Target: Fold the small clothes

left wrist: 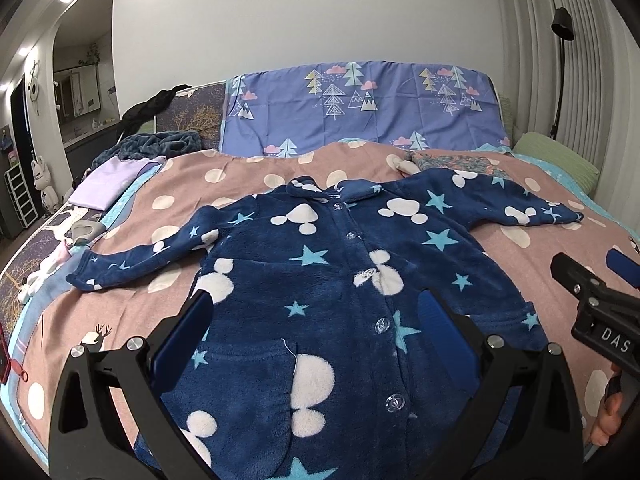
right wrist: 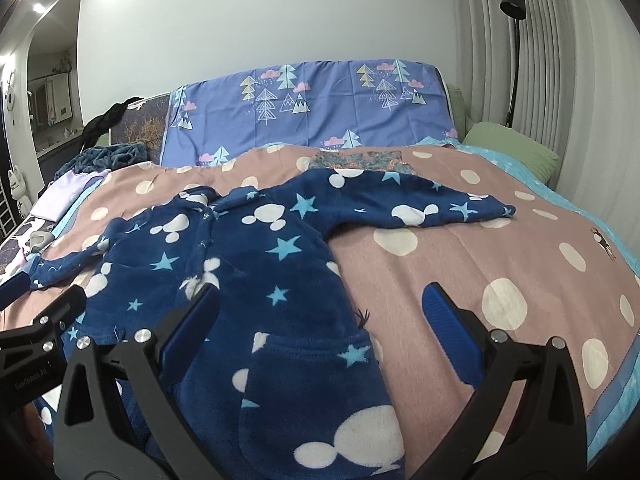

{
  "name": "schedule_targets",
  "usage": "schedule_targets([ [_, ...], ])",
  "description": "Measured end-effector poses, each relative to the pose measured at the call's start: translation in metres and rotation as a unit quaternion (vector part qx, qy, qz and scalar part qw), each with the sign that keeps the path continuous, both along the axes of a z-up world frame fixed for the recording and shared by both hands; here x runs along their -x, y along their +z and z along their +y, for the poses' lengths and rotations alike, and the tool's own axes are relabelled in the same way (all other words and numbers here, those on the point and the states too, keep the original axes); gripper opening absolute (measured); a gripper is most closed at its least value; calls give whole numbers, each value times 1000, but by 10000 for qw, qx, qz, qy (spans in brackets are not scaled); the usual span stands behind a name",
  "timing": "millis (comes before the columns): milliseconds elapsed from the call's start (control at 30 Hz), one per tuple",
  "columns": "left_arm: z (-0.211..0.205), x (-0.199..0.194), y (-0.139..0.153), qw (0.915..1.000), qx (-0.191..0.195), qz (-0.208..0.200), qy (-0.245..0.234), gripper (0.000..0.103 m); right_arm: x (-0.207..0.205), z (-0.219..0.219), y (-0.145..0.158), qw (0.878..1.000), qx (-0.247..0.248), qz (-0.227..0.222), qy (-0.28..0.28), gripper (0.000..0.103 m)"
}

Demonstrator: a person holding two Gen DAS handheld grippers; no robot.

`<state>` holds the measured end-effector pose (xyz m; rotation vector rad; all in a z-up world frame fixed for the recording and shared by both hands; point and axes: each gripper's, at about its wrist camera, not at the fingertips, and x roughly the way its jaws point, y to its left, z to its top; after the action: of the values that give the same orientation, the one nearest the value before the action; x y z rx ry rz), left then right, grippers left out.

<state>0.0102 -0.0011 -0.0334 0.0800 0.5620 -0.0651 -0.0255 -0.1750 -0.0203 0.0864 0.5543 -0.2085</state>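
A navy fleece child's jacket (left wrist: 320,280) with white mouse heads and blue stars lies flat, front up and buttoned, on a pink dotted blanket (left wrist: 248,172). Both sleeves are spread outward. My left gripper (left wrist: 316,312) is open, hovering over the jacket's lower front. My right gripper (right wrist: 320,304) is open above the jacket's right hem edge (right wrist: 360,332), one finger over the fleece and one over the blanket (right wrist: 500,248). The jacket (right wrist: 248,280) fills the left half of the right wrist view. The right gripper also shows at the right edge of the left wrist view (left wrist: 592,276).
A folded patterned garment (left wrist: 452,162) lies beyond the collar. A lilac cloth (left wrist: 108,180) and a dark teal blanket (left wrist: 160,144) sit at the far left. A blue tree-print sheet (left wrist: 360,108) covers the headboard. A green pillow (left wrist: 556,160) and a floor lamp (left wrist: 562,28) stand at the right.
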Motion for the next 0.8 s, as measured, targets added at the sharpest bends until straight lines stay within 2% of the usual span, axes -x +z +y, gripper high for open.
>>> schedule_targets([
  [167,0,1,1,9998,91,15,-147,102,0,-3,-1,10000,-20,-12,-44,101],
  [400,-8,8,5,9993,-36,-248,-282,102,-2,-5,-2,9999,-40,41,-112,101],
  [567,-10,5,4,9992,28,-223,-329,102,-1,-3,-2,10000,0,-30,-8,101],
  [800,-2,0,-1,9994,169,-41,-303,102,7,4,4,9972,372,-610,-207,101],
])
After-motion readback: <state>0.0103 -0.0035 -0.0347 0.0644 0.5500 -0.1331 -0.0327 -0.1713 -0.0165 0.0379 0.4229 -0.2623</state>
